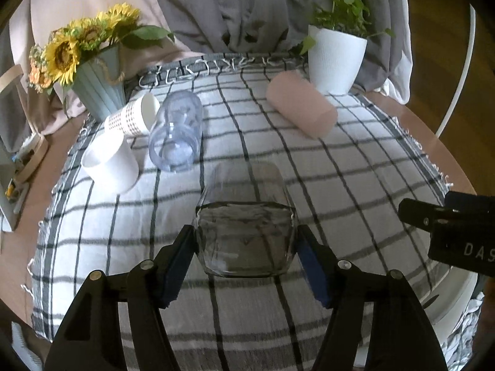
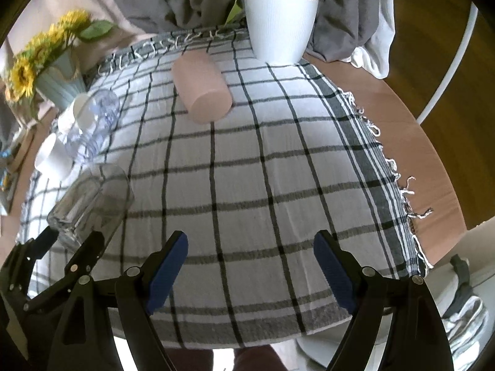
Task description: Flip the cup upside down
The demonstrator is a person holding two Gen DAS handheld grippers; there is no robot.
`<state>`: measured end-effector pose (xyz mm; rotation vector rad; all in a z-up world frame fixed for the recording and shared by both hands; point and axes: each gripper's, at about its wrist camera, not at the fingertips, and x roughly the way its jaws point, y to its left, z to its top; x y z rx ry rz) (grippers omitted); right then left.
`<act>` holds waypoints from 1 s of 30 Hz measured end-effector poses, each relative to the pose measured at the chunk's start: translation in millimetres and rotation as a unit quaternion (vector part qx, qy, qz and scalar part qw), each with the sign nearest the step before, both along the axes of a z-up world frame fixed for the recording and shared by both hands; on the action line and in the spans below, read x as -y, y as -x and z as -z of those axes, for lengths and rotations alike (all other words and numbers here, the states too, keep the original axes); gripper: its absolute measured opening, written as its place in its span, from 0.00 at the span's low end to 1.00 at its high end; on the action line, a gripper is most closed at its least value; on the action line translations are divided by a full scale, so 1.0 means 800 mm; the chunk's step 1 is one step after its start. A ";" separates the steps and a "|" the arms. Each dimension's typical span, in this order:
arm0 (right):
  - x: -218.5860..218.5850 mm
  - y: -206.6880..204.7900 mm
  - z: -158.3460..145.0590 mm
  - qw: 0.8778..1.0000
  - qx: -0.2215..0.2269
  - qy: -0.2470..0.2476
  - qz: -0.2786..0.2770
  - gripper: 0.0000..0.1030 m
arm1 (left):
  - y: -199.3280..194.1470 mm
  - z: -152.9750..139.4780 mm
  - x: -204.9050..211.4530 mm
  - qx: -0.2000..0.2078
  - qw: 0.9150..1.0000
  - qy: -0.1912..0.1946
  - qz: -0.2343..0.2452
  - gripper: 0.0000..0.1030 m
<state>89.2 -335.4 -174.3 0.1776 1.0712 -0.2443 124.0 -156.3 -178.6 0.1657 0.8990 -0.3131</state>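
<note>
Left wrist view. The left gripper is closing its blue-padded fingers on the base of a clear glass cup, one pad against each side. The cup is lying on its side on the checked cloth, base toward the camera, mouth pointing to 12 o'clock. At 10 o'clock from it a clear plastic tumbler is lying on its side, with a plain white cup and a dotted white cup just beside it. A sunflower vase is standing at 10 o'clock, farther back. A pink cup is lying on its side at 1 o'clock, near a white plant pot. The right gripper is showing at 3 o'clock.

Right wrist view. The right gripper is hanging over bare cloth, fingers spread wide, gripping nothing. The glass cup is sitting at 9 o'clock in the left gripper. The pink cup is lying at 12 o'clock, the plant pot behind it.
</note>
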 end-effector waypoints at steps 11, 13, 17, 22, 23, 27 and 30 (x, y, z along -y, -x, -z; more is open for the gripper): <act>0.011 -0.014 -0.013 1.000 0.020 -0.012 0.020 0.81 | -0.036 -0.016 0.012 0.023 1.000 0.007 0.009 0.63; 0.012 -0.017 -0.014 0.999 0.021 -0.014 0.024 0.81 | -0.043 -0.017 0.013 0.024 1.000 0.010 0.007 0.63; 0.015 -0.020 -0.015 0.999 0.023 -0.019 0.030 0.81 | -0.055 -0.018 0.016 0.025 1.000 0.013 0.007 0.63; 0.019 -0.024 -0.016 0.999 0.027 -0.025 0.035 0.81 | -0.065 -0.018 0.020 0.023 1.000 0.013 0.007 0.63; 0.019 -0.024 -0.016 0.999 0.028 -0.026 0.036 0.81 | -0.067 -0.017 0.021 0.023 1.000 0.013 0.007 0.63; 0.024 -0.027 -0.016 0.998 0.029 -0.031 0.041 0.81 | -0.071 -0.017 0.022 0.018 1.000 0.013 0.003 0.63; 0.025 -0.029 -0.018 0.998 0.033 -0.033 0.040 0.81 | -0.073 -0.017 0.022 0.016 1.000 0.011 0.000 0.64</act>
